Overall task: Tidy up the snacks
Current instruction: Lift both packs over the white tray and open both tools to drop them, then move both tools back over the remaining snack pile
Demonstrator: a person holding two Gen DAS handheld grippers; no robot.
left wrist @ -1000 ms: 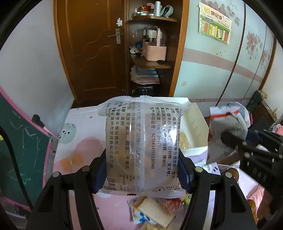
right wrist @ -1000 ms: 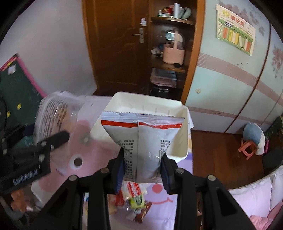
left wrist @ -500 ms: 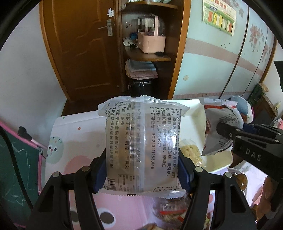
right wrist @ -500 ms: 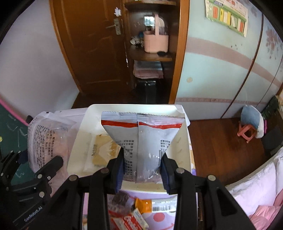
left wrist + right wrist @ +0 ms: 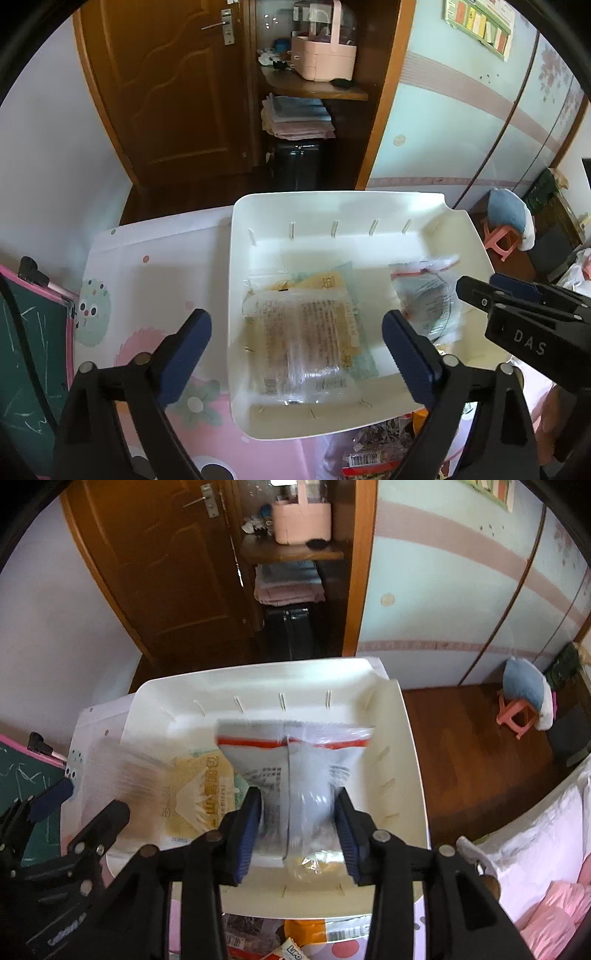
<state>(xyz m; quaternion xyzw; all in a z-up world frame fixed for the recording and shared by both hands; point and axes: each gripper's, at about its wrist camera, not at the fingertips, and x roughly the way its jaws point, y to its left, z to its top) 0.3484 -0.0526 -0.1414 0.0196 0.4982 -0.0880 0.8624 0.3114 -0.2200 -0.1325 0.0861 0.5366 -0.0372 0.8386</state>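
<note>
While both tongs hang over the white bin [image 5: 436, 210] on the tabletop [image 5: 155, 251], each is letting go. Left tongs [image 5: 295, 343]: jaws wide apart & still opening, pads clear of the clear printed packet [image 5: 303, 339], which lies blurred in the bin btwn & beyond the tips, on a yellow packet [image 5: 199, 794]. Right tongs [image 5: 297, 823]: jaws opening too, w/ the grey red-striped bag [image 5: 295, 760] upright btwn the blue pads, over the bin's right half; contact w/ pads looks loose, can't tell for sure. More snacks [image 5: 258, 934] lie just in front of the bin's near rim.
</note>
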